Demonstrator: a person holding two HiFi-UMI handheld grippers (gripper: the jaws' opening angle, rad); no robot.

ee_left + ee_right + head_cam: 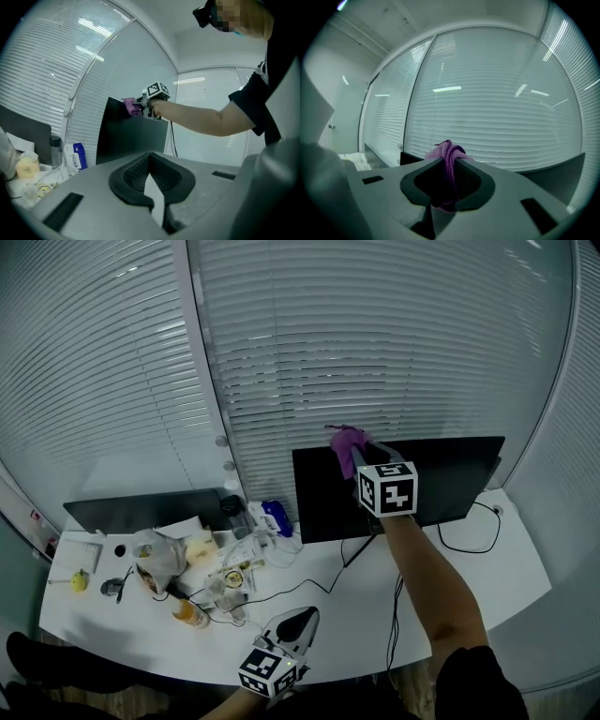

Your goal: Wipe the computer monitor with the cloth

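Your right claw [356, 454] clamped on the purple cloth [345, 439], cloth at the upper left corner of the dark monitor [441, 479], your left claw [302, 619] closed, empty, low by the white worktop [506, 568]

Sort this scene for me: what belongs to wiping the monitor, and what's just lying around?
In the job:
- purple cloth, pinched in the right gripper
- black monitor, with the cloth at its top edge

Lying about:
- second dark screen at left
- blue packet
- plastic bag
- orange bottle
- small yellow object
- left gripper, shut, empty, idle
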